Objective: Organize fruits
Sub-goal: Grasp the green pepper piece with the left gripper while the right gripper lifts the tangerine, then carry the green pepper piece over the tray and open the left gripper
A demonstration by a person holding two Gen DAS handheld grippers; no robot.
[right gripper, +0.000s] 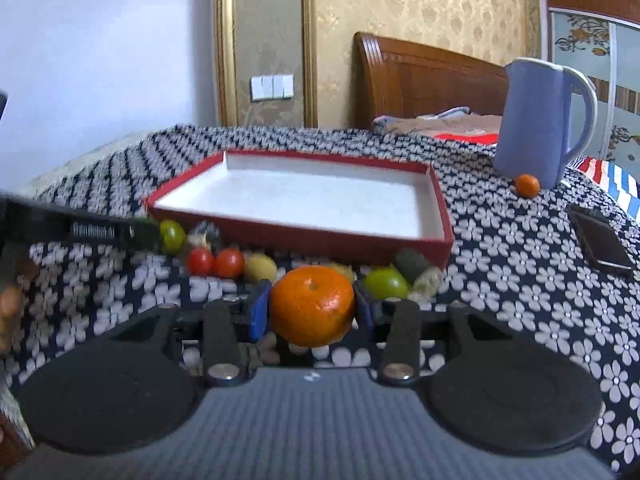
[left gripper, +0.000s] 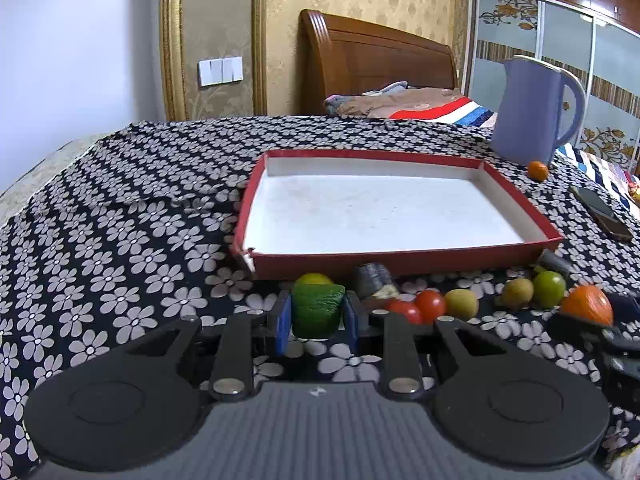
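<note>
In the left wrist view my left gripper [left gripper: 317, 322] is shut on a green fruit piece [left gripper: 318, 304], held just above the flowered cloth in front of the red tray [left gripper: 400, 258] with its white inside. In the right wrist view my right gripper [right gripper: 312, 312] is shut on an orange mandarin [right gripper: 310, 300], also near the tray's [right gripper: 304, 236] front wall. Along that wall lie two red tomatoes [left gripper: 418, 307], brownish kiwis [left gripper: 462, 304], a green lime [left gripper: 549, 289] and a yellow-green fruit [left gripper: 314, 279]. Nothing lies in the tray.
A blue jug [left gripper: 536, 108] stands at the back right with a small orange [left gripper: 537, 171] at its foot. A dark phone [left gripper: 600, 212] lies right of the tray. Two dark grey lumps [left gripper: 374, 278] sit among the fruit. A bed stands behind the table.
</note>
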